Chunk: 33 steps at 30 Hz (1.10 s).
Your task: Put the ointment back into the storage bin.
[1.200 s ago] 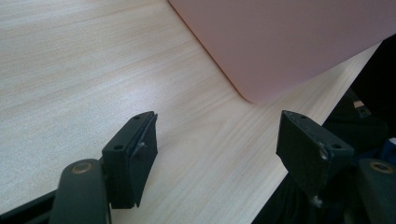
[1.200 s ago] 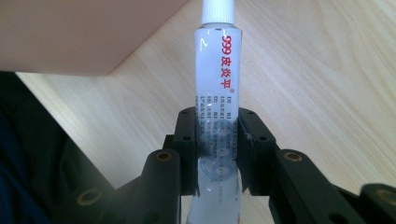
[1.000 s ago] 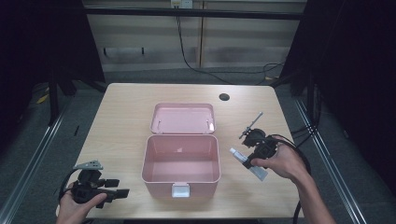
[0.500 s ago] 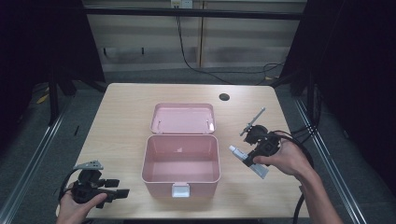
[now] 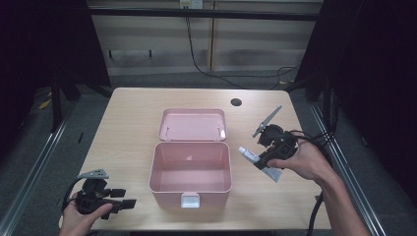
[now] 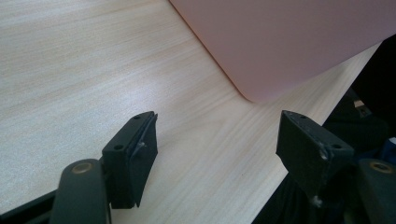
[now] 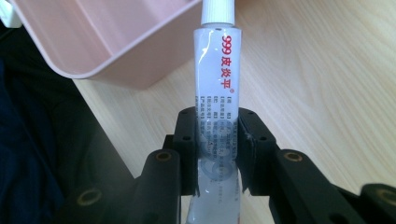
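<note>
High view gives the whole layout: a pink box (image 5: 191,172) sits open in the middle of the wooden table (image 5: 133,123), lid (image 5: 193,124) flipped back flat behind it, with the right gripper (image 5: 259,161) just off its right side and the left gripper (image 5: 129,202) down by the front-left corner, well apart from everything. From up there the thing in the right gripper is just a small white tube (image 5: 252,156), cap end pointing at the box. Right gripper view is where you get the detail: jaws clamped around the middle of the tube (image 7: 217,84), white ribbed cap, red "999" printing plus more small text I can't read, and the cap end sits right by the box's outer corner (image 7: 116,42). Left gripper view shows its jaws spread wide with nothing between them, over bare wood, pink box wall (image 6: 289,42) up ahead.
</note>
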Tool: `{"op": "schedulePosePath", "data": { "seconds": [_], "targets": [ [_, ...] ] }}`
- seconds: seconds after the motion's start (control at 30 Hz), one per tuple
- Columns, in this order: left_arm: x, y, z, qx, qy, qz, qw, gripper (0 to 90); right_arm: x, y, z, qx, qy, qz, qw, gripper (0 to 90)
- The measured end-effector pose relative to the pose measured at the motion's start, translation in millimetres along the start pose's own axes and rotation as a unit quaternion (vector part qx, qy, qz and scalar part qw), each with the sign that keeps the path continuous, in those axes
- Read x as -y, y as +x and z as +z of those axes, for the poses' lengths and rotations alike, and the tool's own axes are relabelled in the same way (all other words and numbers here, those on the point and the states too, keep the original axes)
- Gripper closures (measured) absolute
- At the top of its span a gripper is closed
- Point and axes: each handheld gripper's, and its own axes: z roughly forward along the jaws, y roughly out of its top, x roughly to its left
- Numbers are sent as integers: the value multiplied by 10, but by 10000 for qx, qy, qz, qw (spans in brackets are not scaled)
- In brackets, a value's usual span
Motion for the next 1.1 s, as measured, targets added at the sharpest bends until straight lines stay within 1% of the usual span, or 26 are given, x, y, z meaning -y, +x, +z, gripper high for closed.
{"op": "schedulePosePath", "data": {
  "seconds": [0.17, 0.23, 0.37, 0.4, 0.43, 0.5, 0.53, 0.57, 0.67, 0.73, 0.77, 0.83, 0.9, 0.93, 0.97, 1.0, 1.07, 1.1],
  "targets": [
    [-1, 3, -2, 7, 15, 6, 10000, 290, -78, 77, -9, -96, 62, -217, 9997, 721],
    [1, -1, 1, -7, -8, -3, 10000, 290, -125, 124, -11, -144, 42, -320, 9994, 721],
    [2, -2, -2, 4, -24, -24, 10000, 290, -246, 209, -33, -204, 88, -567, 9981, 721],
    [2, -2, -2, 4, -24, -24, 10000, 290, -246, 209, -33, -204, 88, -567, 9981, 721],
    [1, -2, -2, 10, -27, -24, 10000, 290, -298, 259, -38, -262, 88, -703, 9971, 721],
    [1, -1, -2, 8, -22, -21, 10000, 290, -338, 298, -34, -302, 99, -838, 9960, 720],
    [1, -1, -2, 8, -22, -21, 10000, 290, -338, 298, -34, -302, 99, -838, 9960, 720],
    [1, -2, -1, 12, -24, -17, 10000, 290, -373, 328, -22, -325, 118, -931, 9951, 721],
    [0, -3, -6, 15, -26, -7, 10000, 290, -420, 374, -9, -361, 118, -1087, 9933, 721],
    [0, -3, -5, 12, -25, -9, 10000, 290, -436, 392, -6, -380, 93, -1110, 9931, 721],
    [1, -3, -5, 12, -27, -9, 10000, 290, -471, 420, -5, -397, 90, -1251, 9913, 720],
    [0, -7, -3, 9, -36, -18, 10000, 290, -506, 458, -4, -456, 78, -1357, 9897, 720],
    [0, -5, -5, 11, -28, -4, 10000, 290, -545, 492, 1, -483, 98, -1513, 9873, 720],
    [0, -4, -5, 12, -28, -3, 10000, 290, -564, 508, 11, -506, 48, -1599, 9858, 720],
    [0, -4, -5, 12, -28, -3, 10000, 290, -564, 508, 11, -506, 48, -1599, 9858, 720],
    [0, -4, -5, 12, -27, -3, 10000, 290, -583, 527, 14, -523, 76, -1653, 9848, 721],
    [0, -4, -6, 18, -28, -3, 10000, 290, -643, 580, 26, -586, 110, -1848, 9810, 720],
    [0, -4, -6, 19, -29, 0, 10000, 290, -663, 598, 31, -584, 87, -1889, 9802, 720]
  ]
}}
